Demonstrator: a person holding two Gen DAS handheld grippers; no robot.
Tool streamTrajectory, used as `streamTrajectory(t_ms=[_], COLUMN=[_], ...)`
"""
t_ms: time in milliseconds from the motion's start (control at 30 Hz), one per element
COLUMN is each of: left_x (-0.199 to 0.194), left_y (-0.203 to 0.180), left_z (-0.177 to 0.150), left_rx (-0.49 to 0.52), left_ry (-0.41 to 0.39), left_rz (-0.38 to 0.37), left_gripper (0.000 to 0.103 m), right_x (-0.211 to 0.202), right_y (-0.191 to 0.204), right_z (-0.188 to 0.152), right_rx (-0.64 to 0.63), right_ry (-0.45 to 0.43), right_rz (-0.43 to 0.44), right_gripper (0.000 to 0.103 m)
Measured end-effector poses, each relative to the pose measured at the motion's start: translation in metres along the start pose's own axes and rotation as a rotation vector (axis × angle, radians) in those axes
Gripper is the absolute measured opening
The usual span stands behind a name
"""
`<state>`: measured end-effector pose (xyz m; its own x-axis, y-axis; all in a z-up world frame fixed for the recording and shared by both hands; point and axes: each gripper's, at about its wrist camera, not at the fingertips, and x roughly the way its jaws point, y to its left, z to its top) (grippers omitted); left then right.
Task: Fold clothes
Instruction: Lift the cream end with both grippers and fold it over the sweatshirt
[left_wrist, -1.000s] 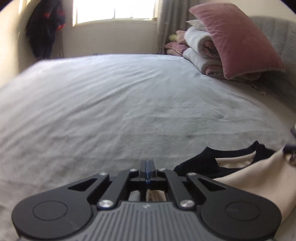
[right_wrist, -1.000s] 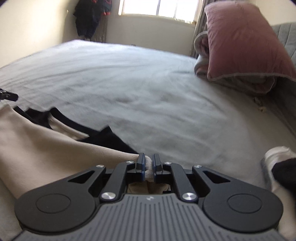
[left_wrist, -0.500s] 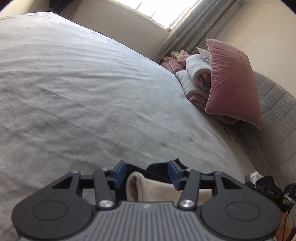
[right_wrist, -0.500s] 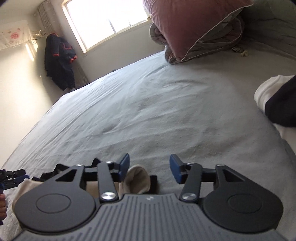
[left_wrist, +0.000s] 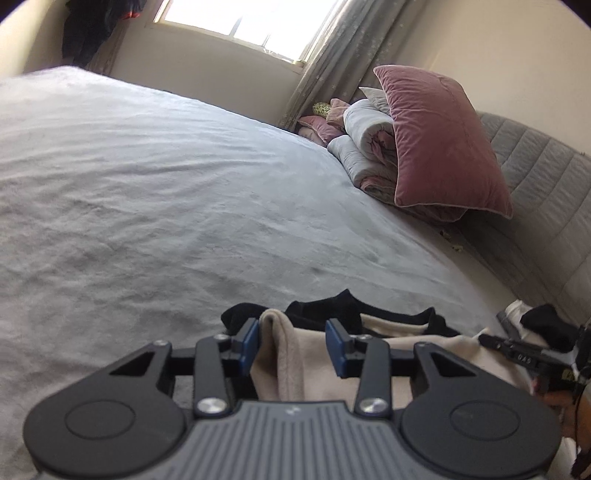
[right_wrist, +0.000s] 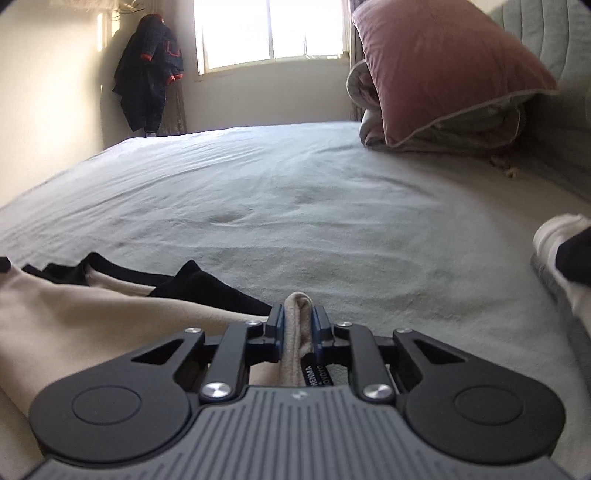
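On the grey bed (left_wrist: 155, 192) lies a beige top (right_wrist: 85, 314) with a black collar, close to the near edge. Both grippers point forward and a bit down over it. The left gripper (left_wrist: 293, 345) sits at one end of the top. Its jaws have just been closing and are part open. A fold of beige cloth stands between them, against the left pad, with a gap to the right pad, so it is not pinched. The right gripper (right_wrist: 298, 330) sits at the other end. Its jaws have just been closing too, and now they squeeze a thin fold of the beige cloth (a small black tag peeks out behind the fold).

Half a second ago both sets of jaws were wide open with the cloth loose between them. A second ago both were shut on the cloth.

The top is soft and bunched, with the black collar (left_wrist: 332, 308) crumpled at the far edge. A pink pillow (left_wrist: 439, 144) leans on rolled bedding by the headboard. A dark coat (right_wrist: 149, 77) hangs near the window
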<state>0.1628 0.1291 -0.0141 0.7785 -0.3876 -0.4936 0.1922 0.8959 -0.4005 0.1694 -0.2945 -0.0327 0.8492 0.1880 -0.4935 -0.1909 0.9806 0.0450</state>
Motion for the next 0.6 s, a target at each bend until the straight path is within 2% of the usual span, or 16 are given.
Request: streamTrajectory(t_ms=[33, 67, 100, 367, 467, 600], left_x=[0.000, -0.002, -0.003, -0.020, -0.002, 0.035], left_y=[-0.001, -0.001, -0.002, -0.020, -0.028, -0.033], left_z=[-0.001, -0.003, -0.003, 0.015, 0.025, 0.031], left_rx=[0.010, 0.017, 0.017, 0.048, 0.096, 0.156], left_ry=[-0.003, -0.012, -0.024, -0.192, -0.204, -0.177], left_rz=[0.009, 0.022, 0.032, 0.087, 0.151, 0.239], left_gripper=[0.034, 0.015, 0.008, 0.007, 0.007, 0.007], right_x=[-0.001, -0.003, -0.005, -0.025, -0.014, 0.012], right_y=[0.000, 0.000, 0.000, 0.007, 0.006, 0.004], right_z=[0.000, 0.000, 0.000, 0.012, 0.017, 0.015], right_rx=[-0.006, -0.005, -0.003, -0.018, -0.022, -0.029], right_ry=[-0.009, -0.019, -0.029, -0.164, -0.160, -0.109], right_rz=[-0.008, -0.015, -0.021, -0.084, -0.121, -0.164], right_gripper=[0.015, 0.014, 0.014, 0.012, 0.012, 0.012])
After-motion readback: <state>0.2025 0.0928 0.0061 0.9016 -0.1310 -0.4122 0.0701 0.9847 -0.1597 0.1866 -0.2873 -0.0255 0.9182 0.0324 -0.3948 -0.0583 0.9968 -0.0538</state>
